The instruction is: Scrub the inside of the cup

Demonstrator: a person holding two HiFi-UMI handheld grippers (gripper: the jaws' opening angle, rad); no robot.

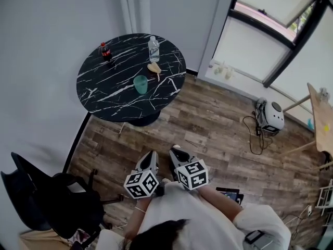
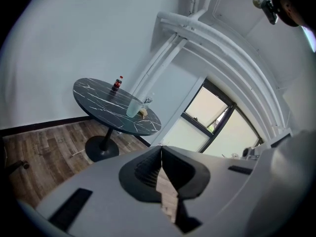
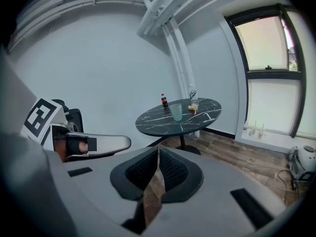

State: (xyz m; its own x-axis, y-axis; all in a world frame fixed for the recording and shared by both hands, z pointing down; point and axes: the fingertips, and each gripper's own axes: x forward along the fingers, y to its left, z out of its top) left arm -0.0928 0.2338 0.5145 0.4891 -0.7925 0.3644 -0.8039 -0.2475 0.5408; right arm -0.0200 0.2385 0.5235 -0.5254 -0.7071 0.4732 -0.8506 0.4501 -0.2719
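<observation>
Hard to make out: the yellowish item (image 1: pixel 154 68) lying just beside the cup (image 1: pixel 140 84) is too small to identify in any view. Whether the cup holds anything cannot be told. The hands holding the grippers are mostly covered by the marker cubes in the head view.

Containers: the green cup stands upright on the round black marbled table (image 1: pixel 104 98). A cola bottle (image 1: pixel 105 51) and a clear water bottle (image 1: pixel 153 49) stand upright nearer the table's far edge.

Grippers: left gripper (image 2: pixel 161 149) and right gripper (image 3: pixel 158 152) are both clenched with nothing between the jaws. They are side by side over the wood floor, well apart from the table.

View differences: only the head view shows the black chair (image 1: pixel 52 202) and a white round appliance (image 1: pixel 270 116) on the floor.
</observation>
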